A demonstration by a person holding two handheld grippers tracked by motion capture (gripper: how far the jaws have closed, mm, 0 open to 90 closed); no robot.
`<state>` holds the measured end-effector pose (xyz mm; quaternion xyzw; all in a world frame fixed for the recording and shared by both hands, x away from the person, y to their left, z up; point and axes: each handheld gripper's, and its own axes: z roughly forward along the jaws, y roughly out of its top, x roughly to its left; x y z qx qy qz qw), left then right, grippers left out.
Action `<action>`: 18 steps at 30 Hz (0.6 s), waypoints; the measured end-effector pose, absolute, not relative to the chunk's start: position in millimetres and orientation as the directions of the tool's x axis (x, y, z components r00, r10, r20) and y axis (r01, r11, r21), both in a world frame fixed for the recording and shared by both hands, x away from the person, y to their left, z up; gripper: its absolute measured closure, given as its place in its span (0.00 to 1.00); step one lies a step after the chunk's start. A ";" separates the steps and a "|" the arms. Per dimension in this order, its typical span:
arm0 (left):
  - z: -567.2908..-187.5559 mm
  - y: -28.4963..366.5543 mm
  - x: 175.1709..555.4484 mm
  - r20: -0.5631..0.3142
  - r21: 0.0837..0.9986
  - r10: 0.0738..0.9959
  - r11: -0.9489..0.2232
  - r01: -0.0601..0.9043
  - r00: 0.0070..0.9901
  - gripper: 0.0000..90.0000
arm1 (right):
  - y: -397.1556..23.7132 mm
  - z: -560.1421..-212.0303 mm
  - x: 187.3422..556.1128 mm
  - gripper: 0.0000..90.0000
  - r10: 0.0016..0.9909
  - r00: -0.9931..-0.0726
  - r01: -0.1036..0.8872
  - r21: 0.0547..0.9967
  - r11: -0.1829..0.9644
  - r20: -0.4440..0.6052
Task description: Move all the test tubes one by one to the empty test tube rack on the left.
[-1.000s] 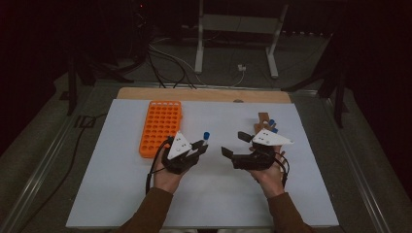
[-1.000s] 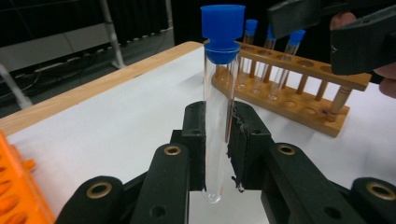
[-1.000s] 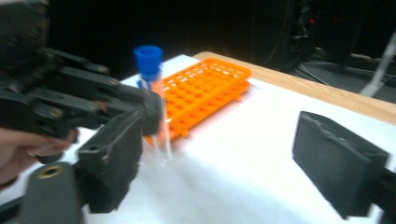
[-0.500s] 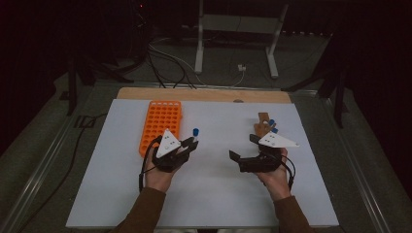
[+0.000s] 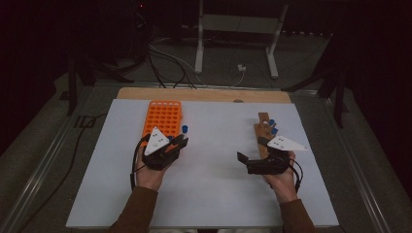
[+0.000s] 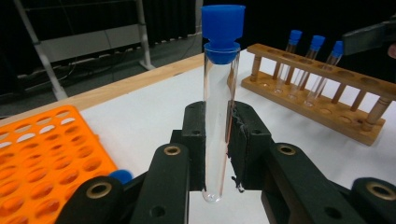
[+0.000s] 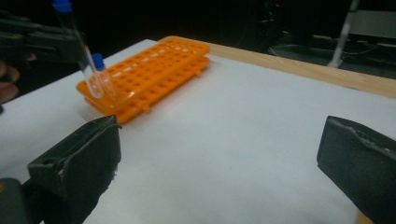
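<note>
My left gripper (image 5: 180,141) is shut on a clear test tube (image 6: 219,79) with a blue cap (image 5: 184,129) and holds it upright beside the near right corner of the orange rack (image 5: 163,116). In the right gripper view that tube (image 7: 88,70) hangs just over the orange rack's (image 7: 154,70) near end. My right gripper (image 5: 250,149) is open; its jaws have just been opening and nothing is between them (image 7: 224,158). It sits by the near end of the wooden rack (image 5: 264,131), which holds three blue-capped tubes (image 6: 313,65).
Another blue-capped tube (image 7: 97,59) stands in the orange rack's corner. The white mat (image 5: 209,194) covers the table, with a wooden strip (image 5: 204,93) along its far edge. Beyond the table are cables and a metal stand (image 5: 238,43).
My left gripper has carried the tube to the left, up to the orange rack. The right gripper has drawn away to the right and its jaws have spread wider.
</note>
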<state>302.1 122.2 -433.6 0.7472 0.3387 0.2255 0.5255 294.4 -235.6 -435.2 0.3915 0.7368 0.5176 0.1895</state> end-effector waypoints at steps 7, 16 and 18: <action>-434.3 134.5 303.3 -0.024 0.937 0.762 -0.209 0.281 0.647 0.87 | -244.9 -435.7 291.5 0.00 0.782 -0.609 0.381 0.913 0.144 0.131; -436.6 150.4 304.6 -0.035 0.937 0.790 -0.186 0.294 0.612 0.87 | -255.8 -436.0 287.3 0.00 0.794 -0.593 0.380 0.915 0.133 0.131; -436.9 153.4 304.6 -0.036 0.938 0.794 -0.183 0.295 0.607 0.87 | -258.1 -435.7 286.6 0.00 0.798 -0.589 0.378 0.917 0.131 0.129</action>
